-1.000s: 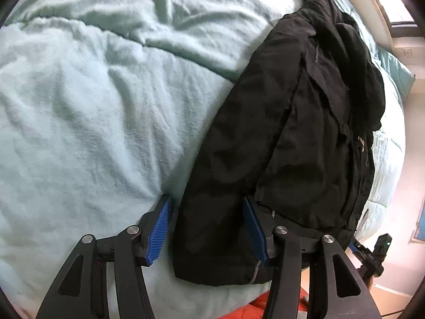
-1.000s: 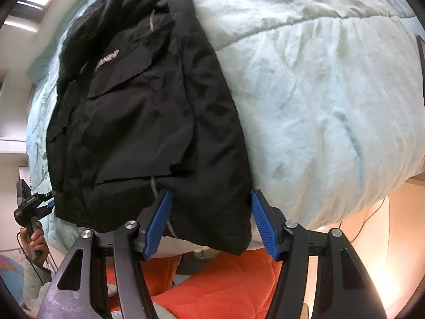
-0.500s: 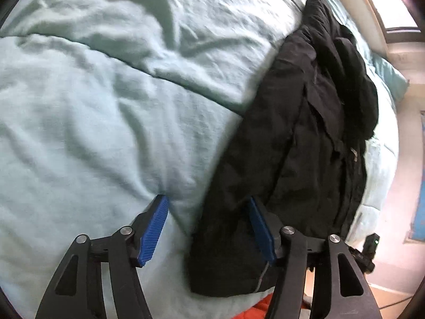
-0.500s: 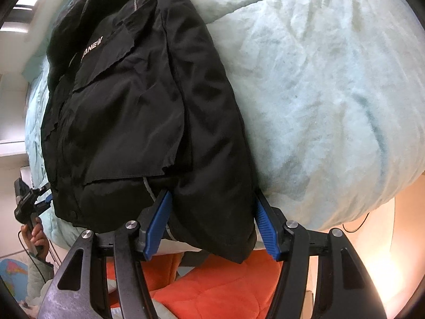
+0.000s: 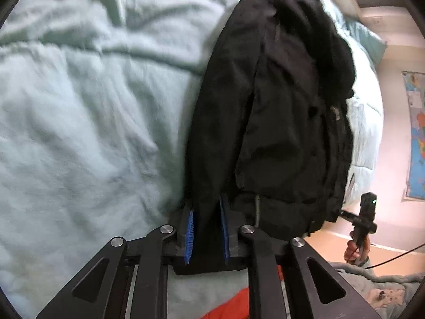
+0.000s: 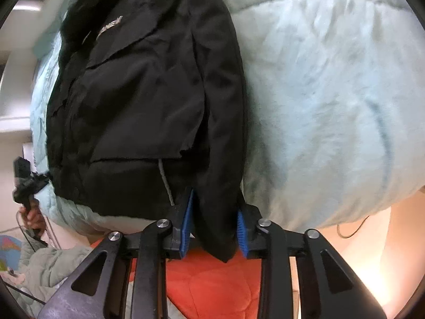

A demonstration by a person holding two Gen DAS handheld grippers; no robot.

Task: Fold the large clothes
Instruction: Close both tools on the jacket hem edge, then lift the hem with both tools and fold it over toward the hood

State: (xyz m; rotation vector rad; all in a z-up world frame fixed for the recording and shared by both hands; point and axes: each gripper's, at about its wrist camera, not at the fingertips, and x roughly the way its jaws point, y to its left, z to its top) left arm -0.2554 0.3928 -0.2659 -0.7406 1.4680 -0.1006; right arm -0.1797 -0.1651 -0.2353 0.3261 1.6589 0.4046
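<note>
L gripper [image 5: 206,232]: fingers closing on the near-left corner of the black jacket [image 5: 268,122], hem fabric pinched between the blue pads, w/ cloth filling the gap. Grip sits at the hem edge, prob. so the bottom can be lifted & carried up toward the collar for a fold.

Jacket lies lengthwise on the pale green duvet [image 5: 79,122] of the bed, sleeves already laid in over the body, hood end far away, hem hanging just over the near bed edge. That overhang is likely why the corners are easy to get at from below.

R gripper [image 6: 215,230]: fingers also closing, other hem corner of the jacket between the pads, fabric bunched & touching both. The two grips at matching corners should keep the hem level when raised.

Orange quilt [image 6: 212,287] shows below the bed edge. Far right: bare duvet, room to lay the fold.
</note>
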